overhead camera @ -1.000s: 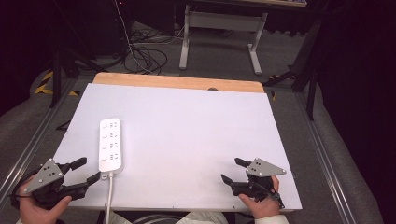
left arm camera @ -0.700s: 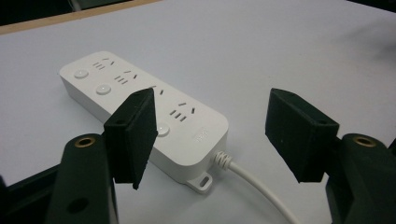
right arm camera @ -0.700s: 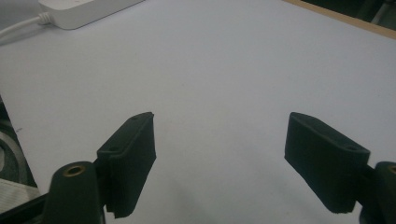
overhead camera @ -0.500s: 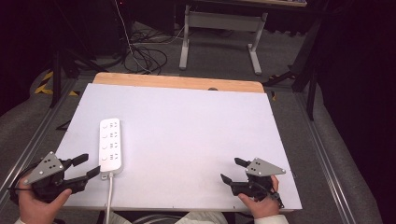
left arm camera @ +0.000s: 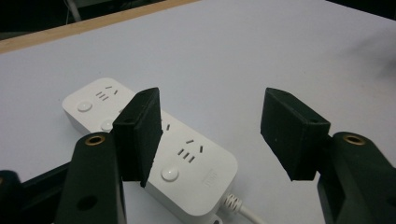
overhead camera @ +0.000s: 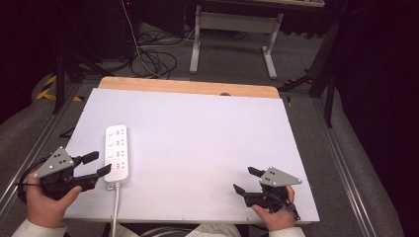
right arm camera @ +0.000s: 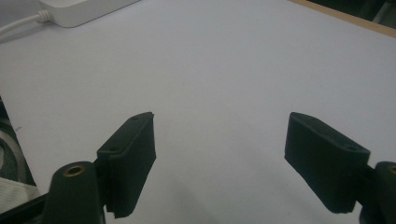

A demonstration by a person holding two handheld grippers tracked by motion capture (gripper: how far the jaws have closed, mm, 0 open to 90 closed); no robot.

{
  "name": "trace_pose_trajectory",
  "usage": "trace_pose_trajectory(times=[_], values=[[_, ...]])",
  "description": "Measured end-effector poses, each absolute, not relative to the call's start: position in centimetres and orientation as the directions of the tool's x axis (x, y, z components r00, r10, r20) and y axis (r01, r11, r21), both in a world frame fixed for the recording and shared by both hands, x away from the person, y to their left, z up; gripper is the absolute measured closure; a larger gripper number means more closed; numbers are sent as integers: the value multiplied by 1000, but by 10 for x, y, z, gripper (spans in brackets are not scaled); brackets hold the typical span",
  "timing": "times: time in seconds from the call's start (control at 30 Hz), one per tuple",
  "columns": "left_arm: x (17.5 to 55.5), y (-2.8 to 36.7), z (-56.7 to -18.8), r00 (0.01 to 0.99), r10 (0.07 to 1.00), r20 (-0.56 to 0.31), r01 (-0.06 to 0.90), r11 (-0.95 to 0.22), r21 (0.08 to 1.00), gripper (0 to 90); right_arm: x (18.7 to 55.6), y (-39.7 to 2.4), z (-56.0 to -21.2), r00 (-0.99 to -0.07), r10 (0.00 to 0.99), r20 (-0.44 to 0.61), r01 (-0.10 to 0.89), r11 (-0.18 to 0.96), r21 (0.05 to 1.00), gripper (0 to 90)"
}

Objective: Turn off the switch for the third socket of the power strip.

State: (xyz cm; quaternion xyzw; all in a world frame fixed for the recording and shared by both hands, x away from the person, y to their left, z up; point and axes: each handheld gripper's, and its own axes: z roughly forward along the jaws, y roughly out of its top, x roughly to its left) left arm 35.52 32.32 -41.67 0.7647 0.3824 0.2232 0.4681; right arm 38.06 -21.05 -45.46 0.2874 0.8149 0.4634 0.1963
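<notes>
Black fingers (left arm camera: 137, 133) of the left gripper (overhead camera: 96, 164) stand apart with nothing between them; they have just been closing a little. They hang right beside the near end of the white power strip (overhead camera: 117, 155), which lies flat on the left side of the white table (overhead camera: 207, 138), its cord (overhead camera: 115, 210) running off the near edge. To grab it well, I think the fingers should go down around both long sides, then squeeze slowly. The right gripper (overhead camera: 244, 180) is wide open too, holding nothing, far away.
</notes>
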Motion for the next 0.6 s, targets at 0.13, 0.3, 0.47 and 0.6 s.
trace_pose_trajectory(times=[0.13,0.3,0.47,0.6], values=[[361,320,-414,609,793,-19,377,-269,886,386,380,-211,-454,-756,652,-53,288,404,869,248],[370,318,-411,607,794,-28,388,-266,883,385,381,-211,-455,-759,649,-53,285,404,869,247],[381,318,-407,602,798,-37,400,-261,879,390,381,-211,-455,-761,647,-53,284,406,869,247],[391,317,-407,598,800,-48,419,-261,870,393,380,-211,-455,-759,649,-51,288,405,868,247]])
